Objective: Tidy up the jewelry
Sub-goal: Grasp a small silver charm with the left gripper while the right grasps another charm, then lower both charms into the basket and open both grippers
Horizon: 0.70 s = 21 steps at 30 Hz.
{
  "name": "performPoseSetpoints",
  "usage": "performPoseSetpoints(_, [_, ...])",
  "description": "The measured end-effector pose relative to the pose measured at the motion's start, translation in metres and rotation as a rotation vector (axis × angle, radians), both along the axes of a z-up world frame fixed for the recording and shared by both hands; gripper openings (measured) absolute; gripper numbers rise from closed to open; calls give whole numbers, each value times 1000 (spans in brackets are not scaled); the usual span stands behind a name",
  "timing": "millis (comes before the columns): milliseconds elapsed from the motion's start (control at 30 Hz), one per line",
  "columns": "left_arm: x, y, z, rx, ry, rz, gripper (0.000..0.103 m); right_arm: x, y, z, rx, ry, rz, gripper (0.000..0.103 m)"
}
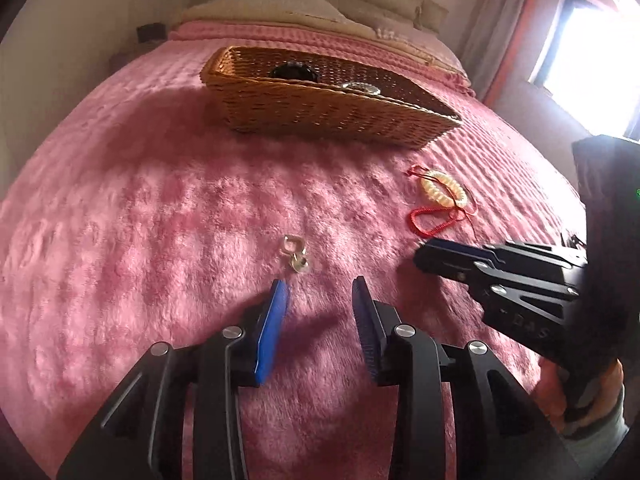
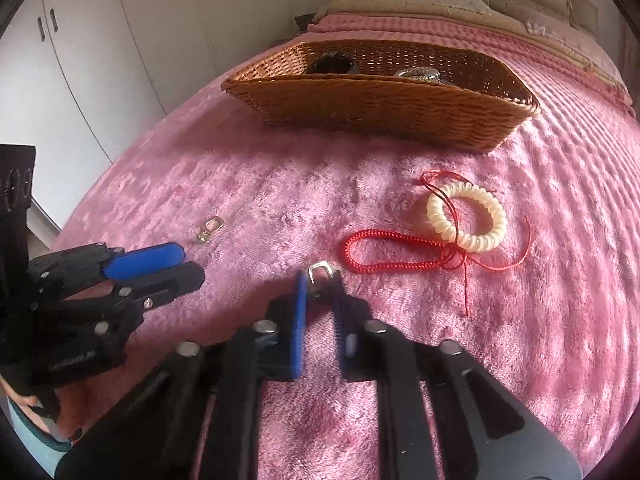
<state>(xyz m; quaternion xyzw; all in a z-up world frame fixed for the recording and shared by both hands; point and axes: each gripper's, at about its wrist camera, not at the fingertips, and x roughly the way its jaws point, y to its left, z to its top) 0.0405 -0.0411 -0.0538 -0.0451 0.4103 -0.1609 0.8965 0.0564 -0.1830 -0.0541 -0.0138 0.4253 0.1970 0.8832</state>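
A small gold earring [image 1: 295, 255] lies on the pink bedspread just ahead of my open, empty left gripper [image 1: 320, 286]; it also shows in the right wrist view [image 2: 209, 229]. My right gripper [image 2: 319, 280] is shut on a small silver ring-like piece [image 2: 320, 271] at its fingertips, low over the bedspread. The right gripper also shows in the left wrist view [image 1: 424, 256]. A cream coil bracelet [image 2: 466, 220] and a red cord bracelet [image 2: 394, 256] lie to its right. A wicker basket [image 2: 384, 100] beyond holds a dark item [image 2: 332, 63] and a silvery bracelet [image 2: 418, 74].
The pink plush bedspread [image 1: 160, 220] covers the bed; pillows [image 1: 272, 6] lie at the head. White wardrobe doors [image 2: 100, 40] stand to the left. A bright window [image 1: 592, 48] is at the right. The left gripper shows in the right wrist view [image 2: 180, 264].
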Motion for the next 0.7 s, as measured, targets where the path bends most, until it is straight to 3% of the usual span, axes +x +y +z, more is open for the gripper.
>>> performPoseSetpoints(200, [20, -6, 1, 45, 5, 27, 32, 0, -2, 0, 8, -1, -4, 8])
performPoseSetpoints(300, [22, -4, 0, 49, -1, 39, 9, 0, -4, 2, 24, -4, -3, 8])
performPoseSetpoints(433, [18, 6, 1, -27, -7, 31, 9, -3, -11, 6, 70, -10, 7, 8])
performPoseSetpoints(700, [2, 12, 14, -98, -90, 15, 9, -12, -24, 18, 144, -45, 19, 8])
